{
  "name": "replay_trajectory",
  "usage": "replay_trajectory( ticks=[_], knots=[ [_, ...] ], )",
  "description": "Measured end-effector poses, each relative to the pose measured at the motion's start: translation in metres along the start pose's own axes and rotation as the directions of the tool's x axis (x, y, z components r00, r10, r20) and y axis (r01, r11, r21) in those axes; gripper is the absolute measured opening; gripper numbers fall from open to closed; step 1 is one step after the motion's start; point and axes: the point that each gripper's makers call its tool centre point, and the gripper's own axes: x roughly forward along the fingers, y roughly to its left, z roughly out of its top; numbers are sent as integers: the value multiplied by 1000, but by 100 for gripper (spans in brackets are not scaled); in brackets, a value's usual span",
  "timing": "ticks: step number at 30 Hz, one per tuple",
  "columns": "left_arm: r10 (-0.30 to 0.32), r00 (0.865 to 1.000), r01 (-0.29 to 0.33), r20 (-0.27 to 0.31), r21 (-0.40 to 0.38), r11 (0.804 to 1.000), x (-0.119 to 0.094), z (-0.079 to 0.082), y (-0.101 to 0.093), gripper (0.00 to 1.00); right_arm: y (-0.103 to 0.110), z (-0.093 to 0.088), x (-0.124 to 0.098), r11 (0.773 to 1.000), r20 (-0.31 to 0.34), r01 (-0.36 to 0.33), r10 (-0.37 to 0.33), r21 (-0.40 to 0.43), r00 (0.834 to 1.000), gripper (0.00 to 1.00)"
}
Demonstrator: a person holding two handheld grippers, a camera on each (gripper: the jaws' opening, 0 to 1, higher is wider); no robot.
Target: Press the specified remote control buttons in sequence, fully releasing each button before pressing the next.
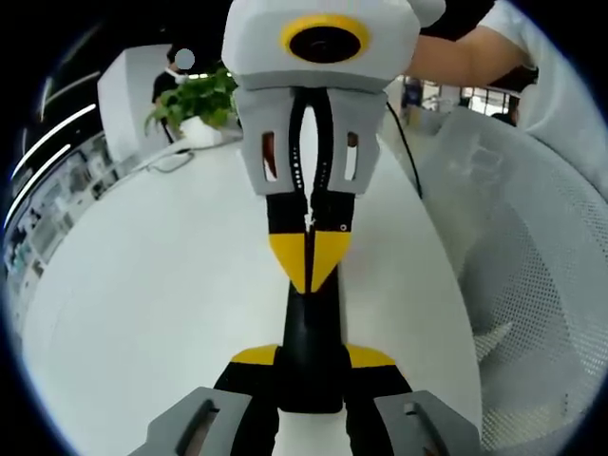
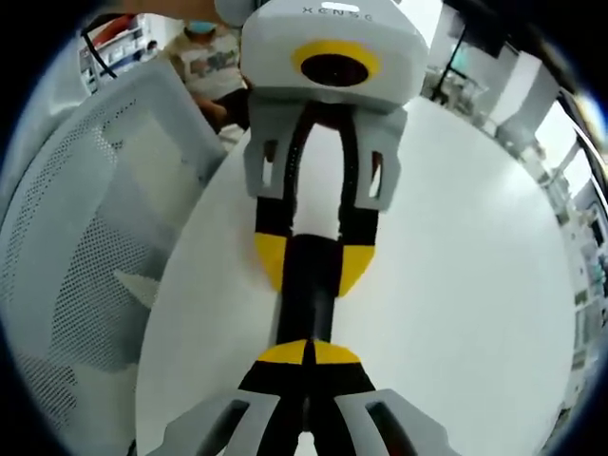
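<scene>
A slim black remote control (image 1: 309,332) is held level above the white table (image 1: 161,285). My left gripper (image 1: 312,359) is shut on its near end, one yellow tip on each side. From the far side my right gripper (image 1: 309,258) comes in with its jaws shut, and its yellow tips rest on the remote's top face. In the right gripper view, the right gripper (image 2: 309,353) has its yellow tips together over the remote control (image 2: 309,290), and the left gripper (image 2: 312,264) clamps the far end. The buttons are hidden under the tips.
A white mesh chair (image 1: 532,256) stands close against the table edge, seen again as the mesh chair (image 2: 85,218). A potted plant (image 1: 195,100) and a cable (image 1: 404,142) sit at the table's far side. A person (image 2: 204,57) is behind the chair.
</scene>
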Motion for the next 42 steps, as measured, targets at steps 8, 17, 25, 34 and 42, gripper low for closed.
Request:
replay_trajectory(
  ticks=[8, 17, 25, 34, 42],
  knots=[
    [-3, 1000, 3, 0, -2, 1000, 0, 0, 0, 24, -1, -1, 0, 1000, -15, 2, -2, -8, 1000, 0],
    [2, 1000, -2, 2, -8, 1000, 0, 0, 0, 24, -1, -1, 1, 999, -49, 14, -16, -36, 999, 0],
    [2, 1000, -2, -1, -7, 1000, 0, 0, 0, 24, -1, -1, 1, 1000, -39, 18, -18, -23, 999, 0],
    [0, 1000, 0, -5, -7, 1000, 0, 0, 0, 24, -2, 0, 0, 1000, -24, 20, -20, -12, 999, 0],
    [3, 1000, -3, -5, -5, 1000, 0, 0, 0, 24, -1, 0, 0, 1000, -23, 25, -25, -15, 999, 0]
  ],
)
